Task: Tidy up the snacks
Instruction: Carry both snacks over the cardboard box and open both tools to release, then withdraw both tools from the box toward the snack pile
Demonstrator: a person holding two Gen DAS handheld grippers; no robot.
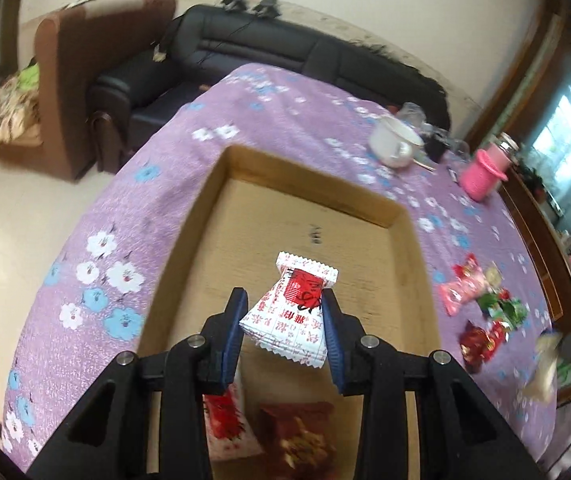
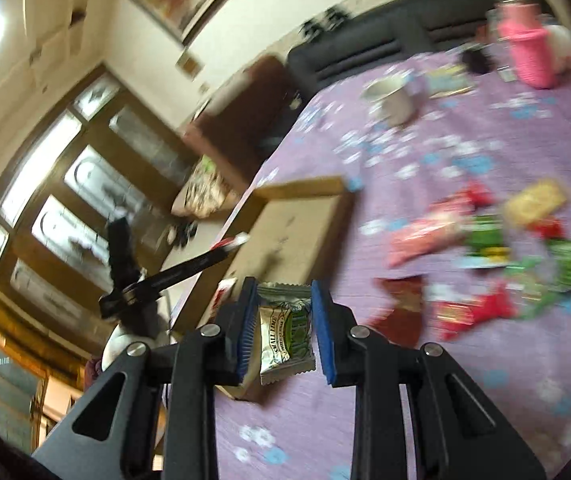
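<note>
My left gripper (image 1: 284, 300) is shut on a white-and-red snack packet (image 1: 291, 314) and holds it above the open cardboard box (image 1: 309, 172). Two packets, one red-and-white (image 1: 225, 424) and one dark red (image 1: 305, 436), lie in the box's near end. My right gripper (image 2: 283, 292) is shut on a silver-and-green snack packet (image 2: 285, 332), above the purple flowered tablecloth (image 2: 465, 380) next to the box (image 2: 297, 224). A pile of loose snack packets (image 2: 497, 256) lies to the right; it also shows in the left wrist view (image 1: 481, 308). The left gripper's arm (image 2: 173, 276) shows over the box.
A white mug (image 1: 393, 144) and a pink bottle (image 1: 483, 172) stand at the table's far right. A black sofa (image 1: 285, 52) and a brown armchair (image 1: 65, 80) stand beyond the table's far edge. A wooden sideboard (image 1: 541, 240) runs along the right.
</note>
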